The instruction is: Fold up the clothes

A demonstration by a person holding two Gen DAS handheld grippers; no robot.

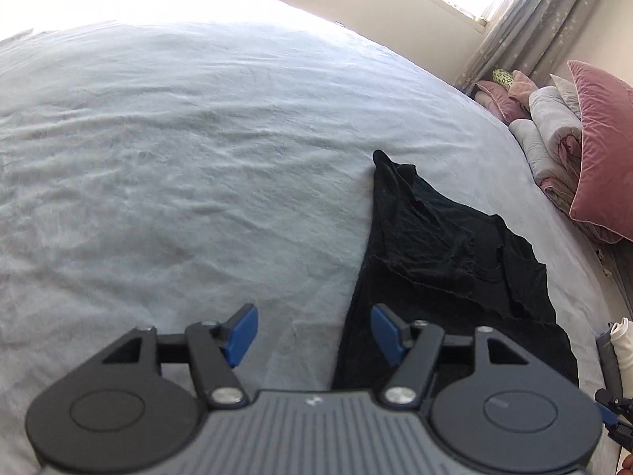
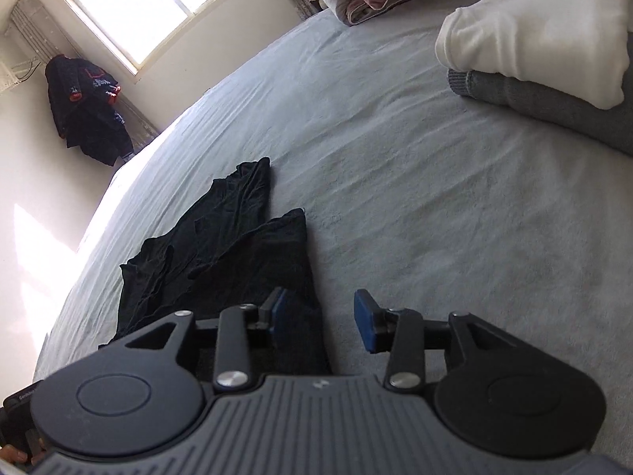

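A black garment lies crumpled and partly folded on the pale grey bed sheet. In the left wrist view my left gripper hovers open over the garment's near left edge, its blue pads apart with nothing between them. The right wrist view shows the same garment stretching away to the left. My right gripper stands open above its near right edge; the pads touch no cloth. The sheet shows between the fingers.
Folded clothes are stacked at the right: a white piece on a grey one. Pink pillows and rolled bedding lie at the bed's far end. A dark jacket hangs on the wall beside a window.
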